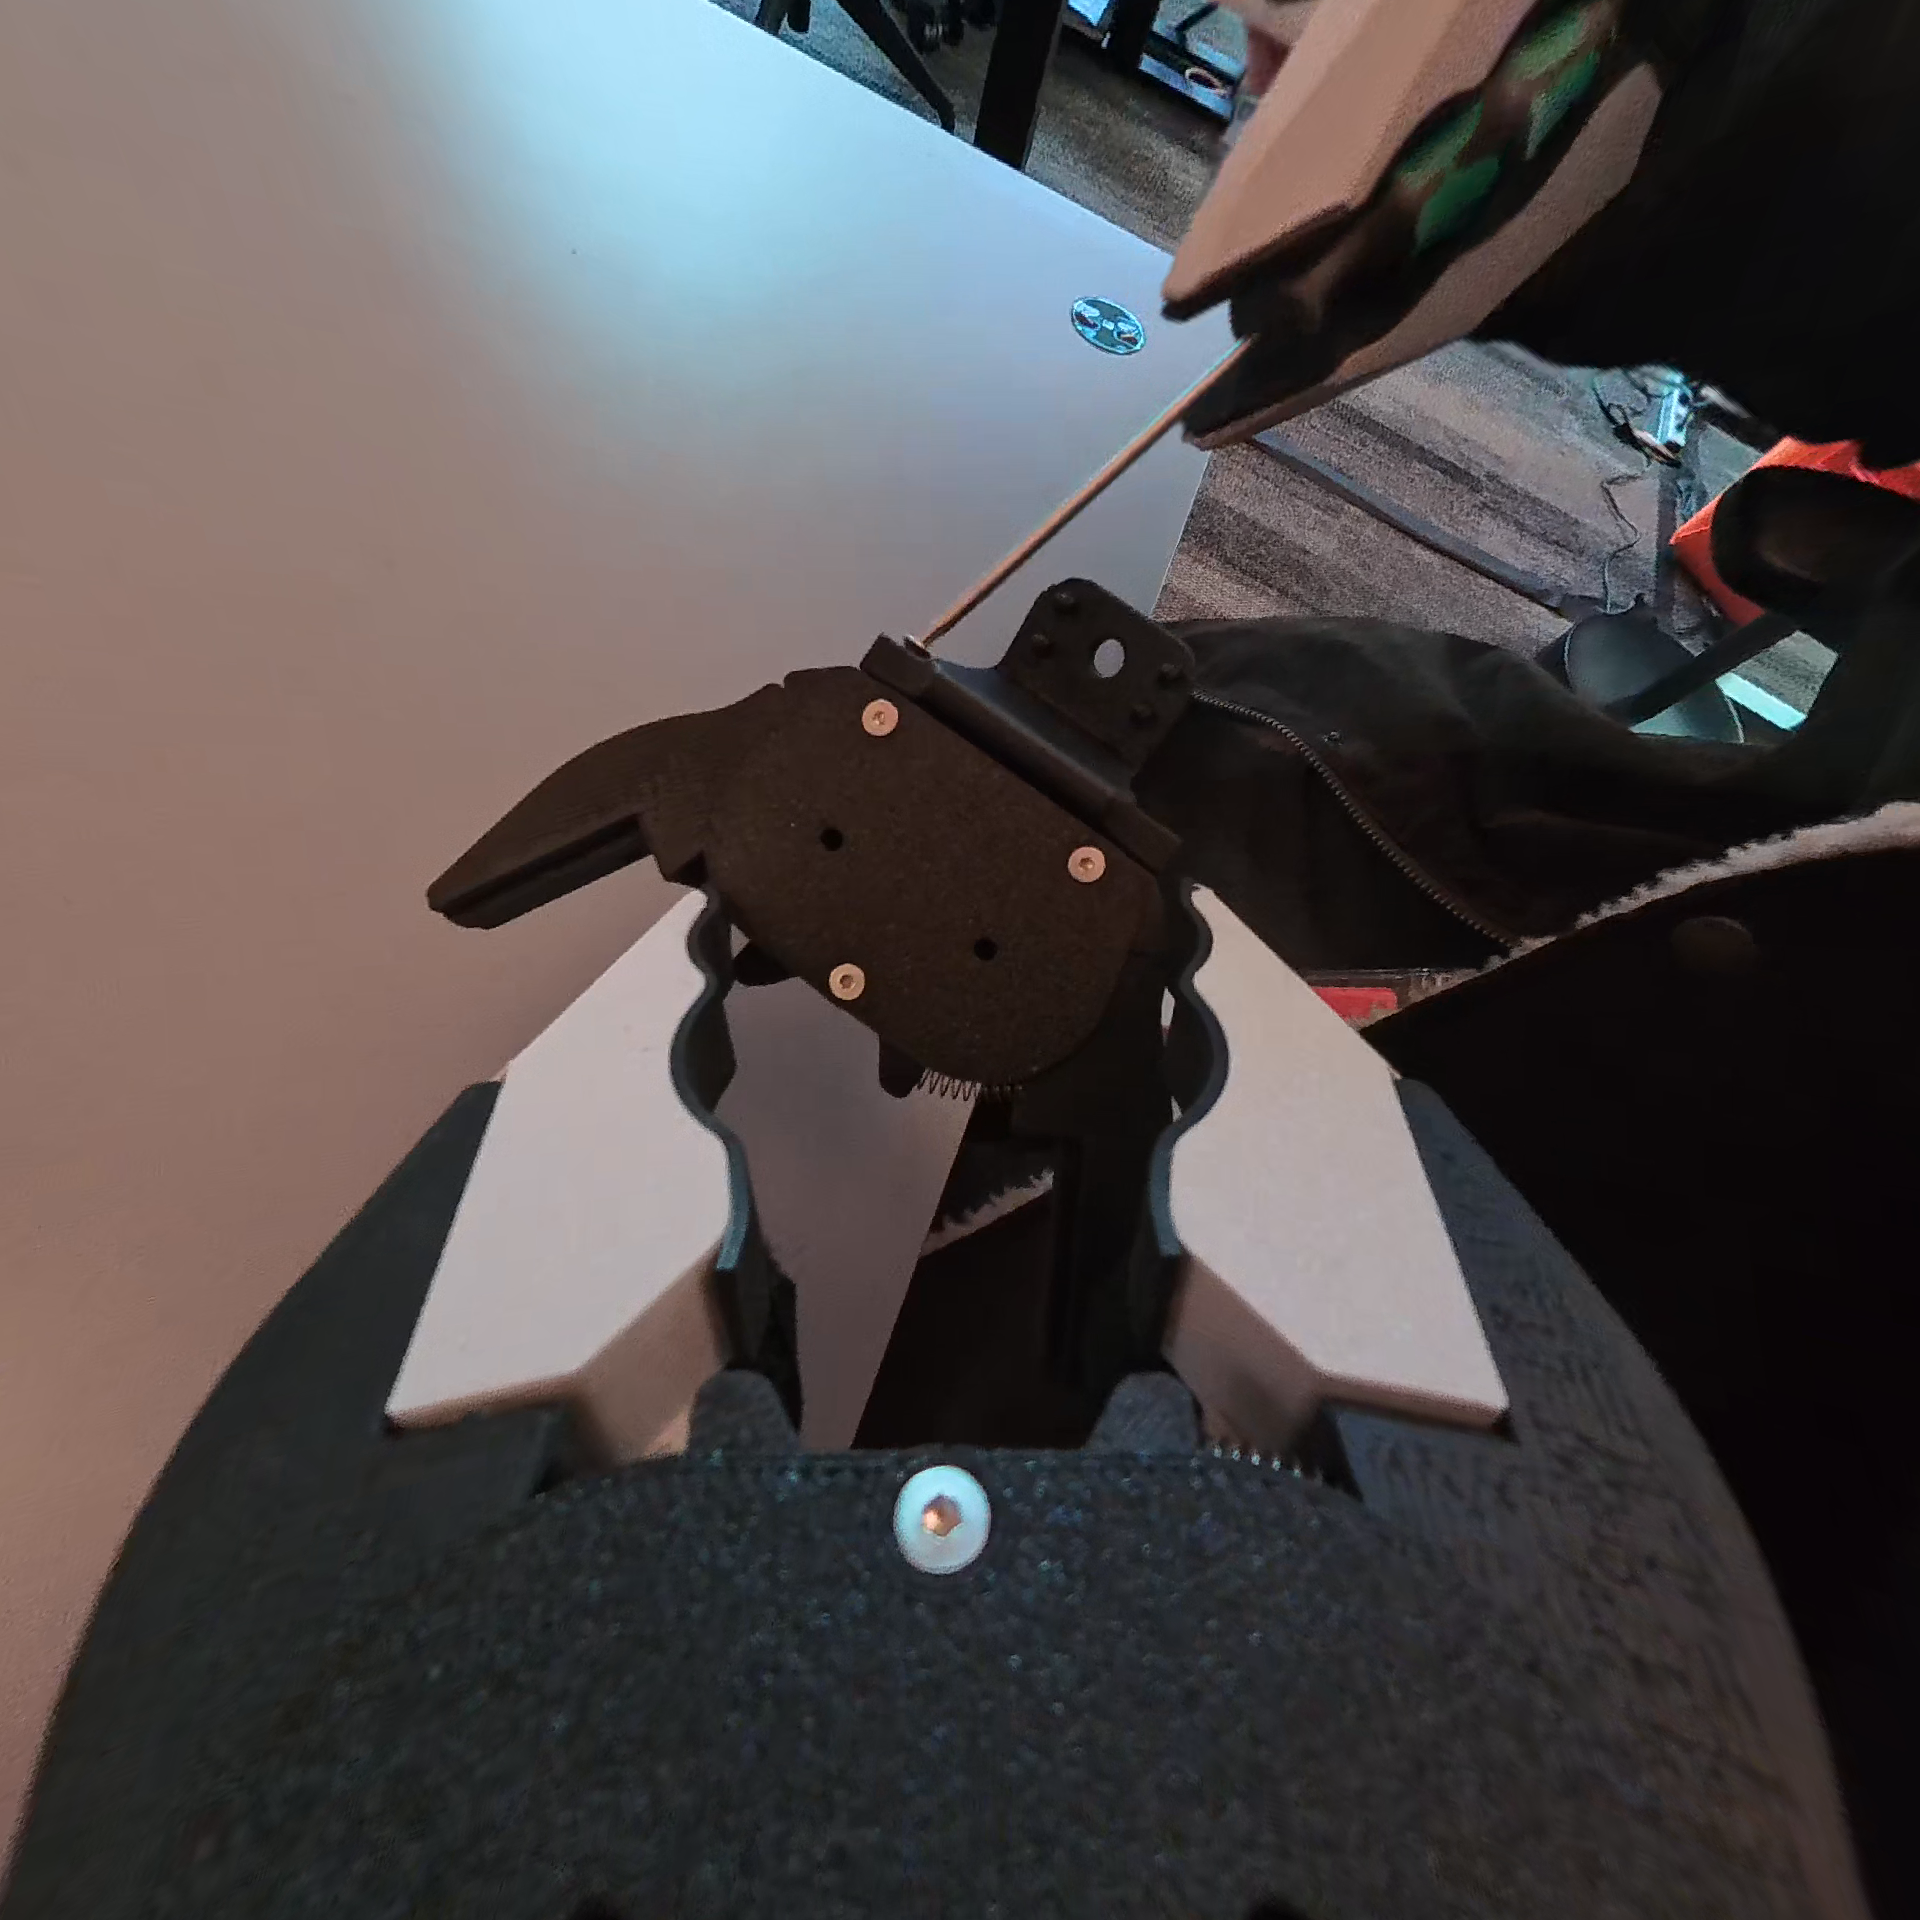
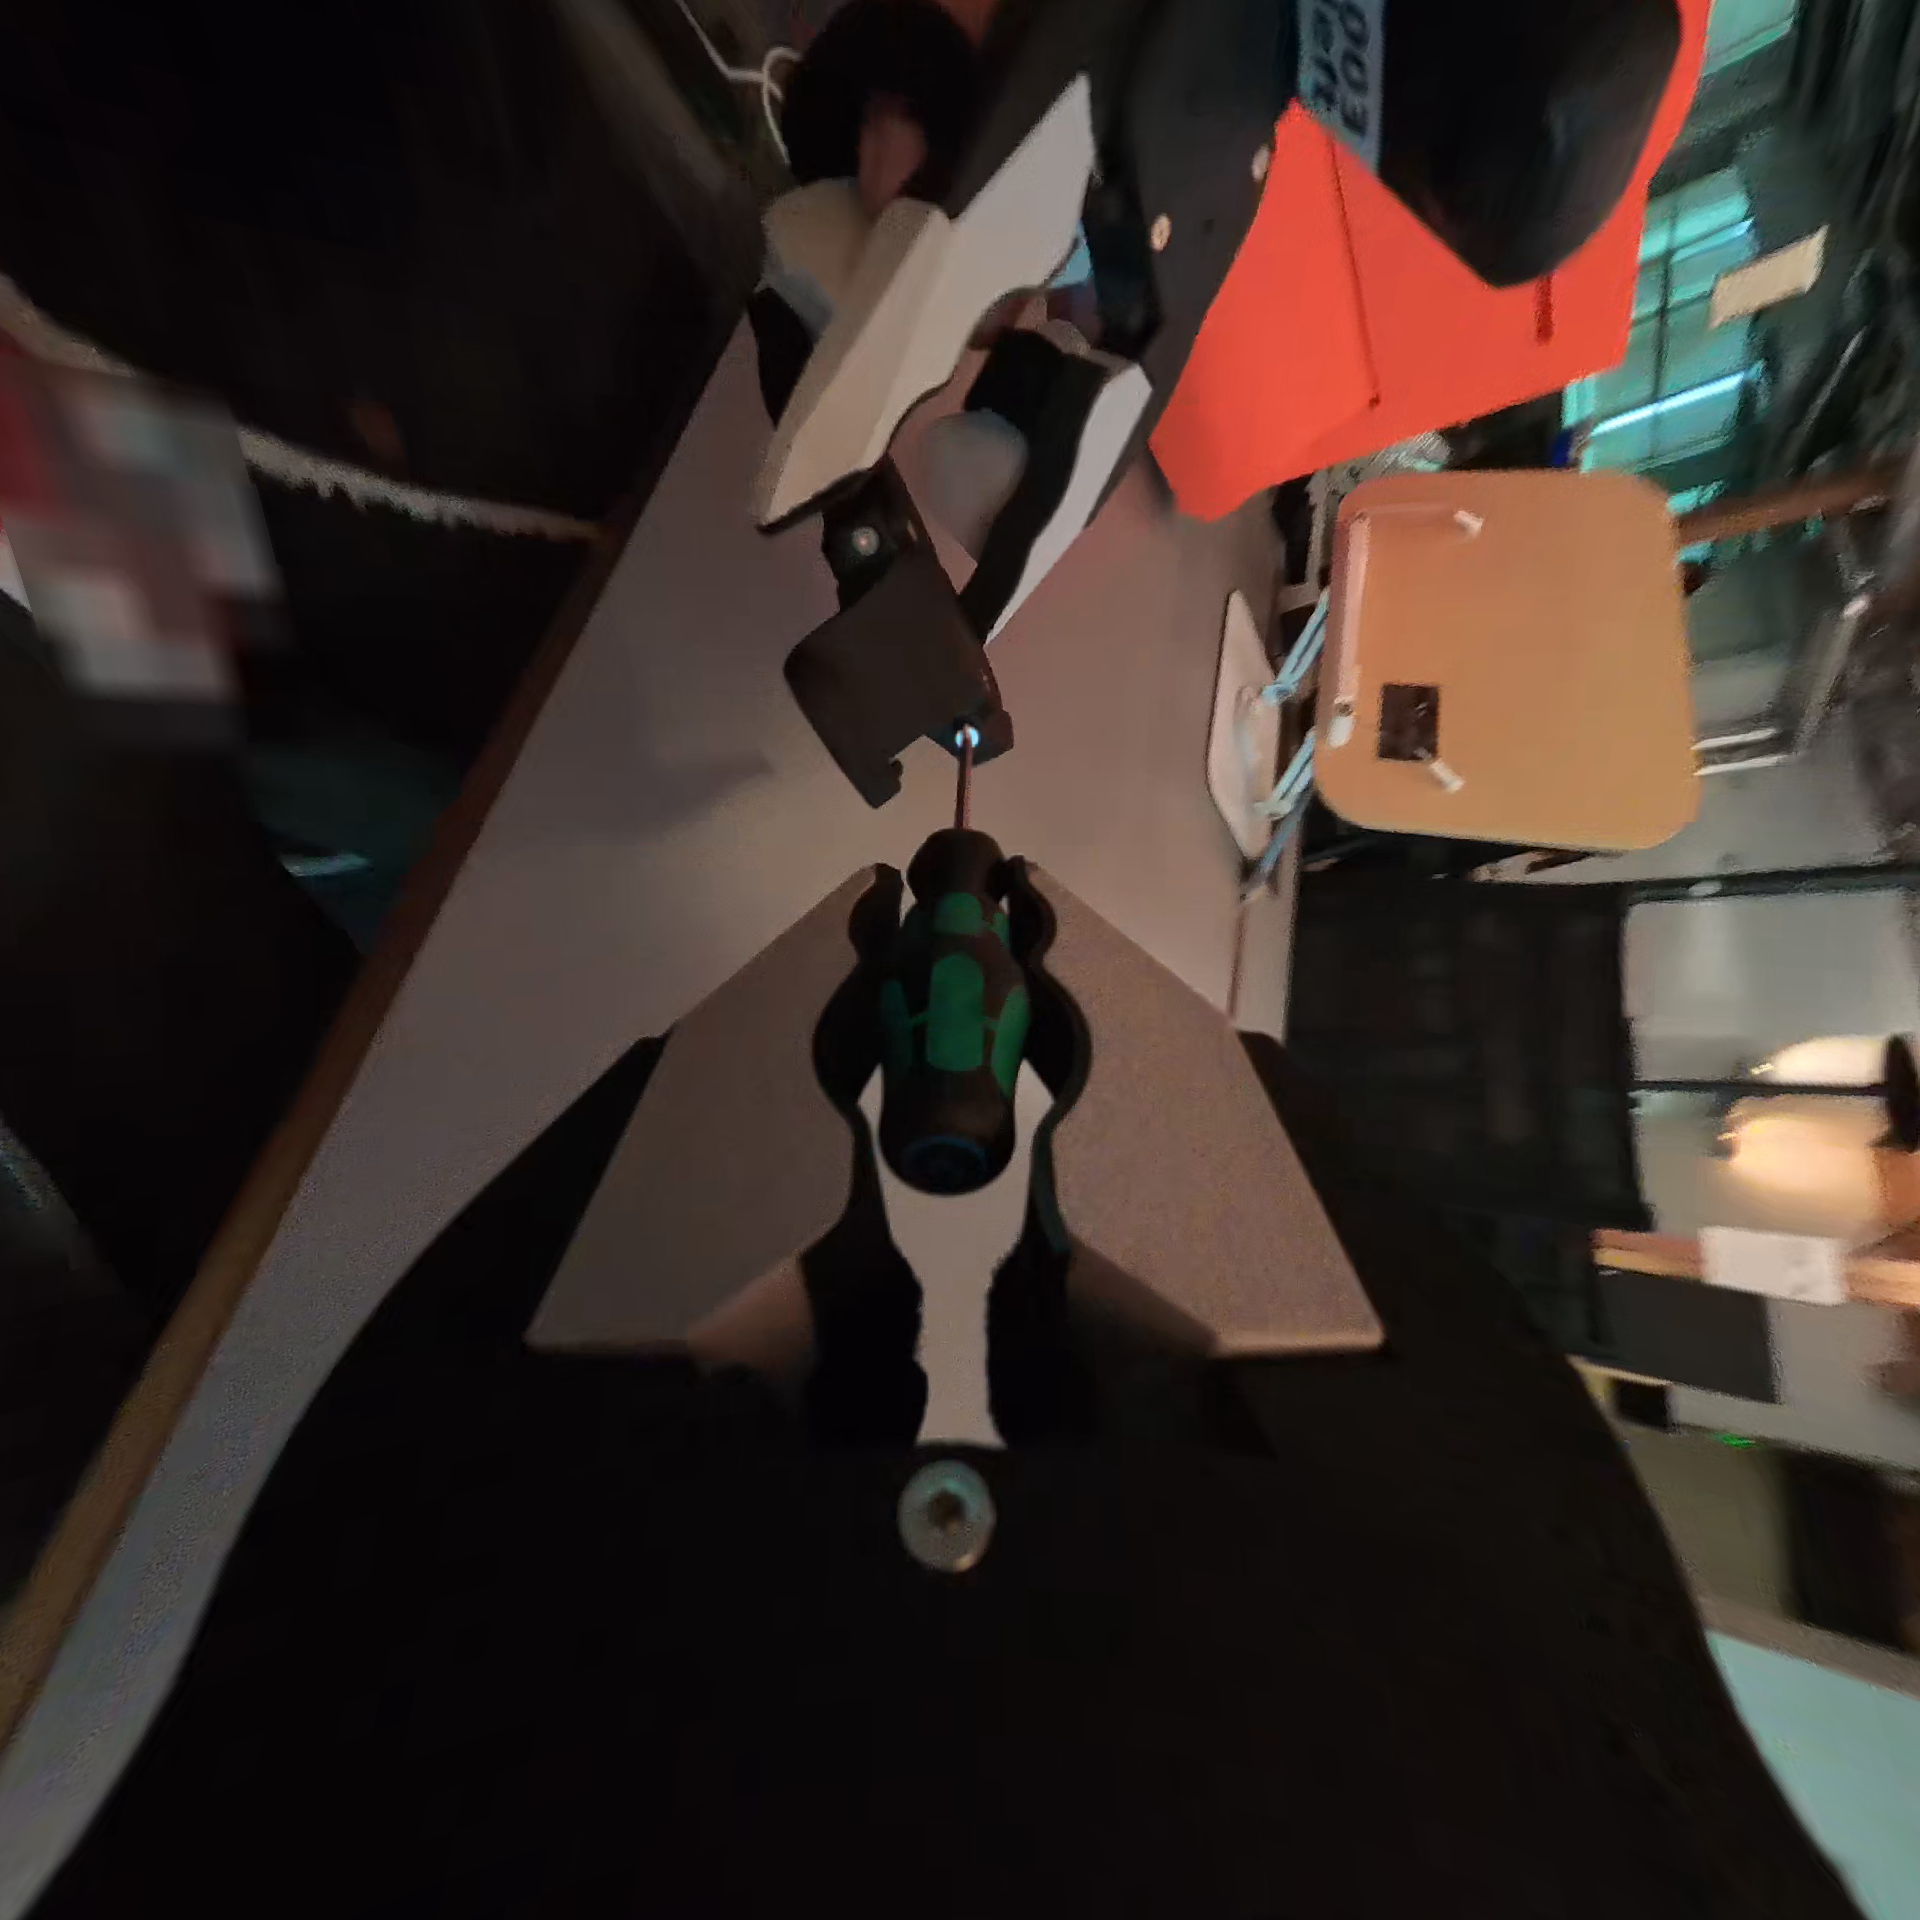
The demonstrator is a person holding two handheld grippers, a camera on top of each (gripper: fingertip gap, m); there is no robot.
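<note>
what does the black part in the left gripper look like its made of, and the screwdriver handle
Black part: likely 3D-printed plastic, matte, with a grainy surface and silver metal screws.
Screwdriver handle: seems moulded plastic, black with green grip patches, perhaps rubbery; thin metal shaft.

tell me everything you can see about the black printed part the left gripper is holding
The black printed part looks like matte, grainy 3D-printed plastic: a flat rounded plate with three silver screws, two small holes, a tapered lever pointing left, a hinged bracket with a round hole at its far end, and a small spring underneath. The left gripper clamps it from both sides above the white table. The screwdriver held by the right gripper has its tip at a screw on the bracket edge.
</note>
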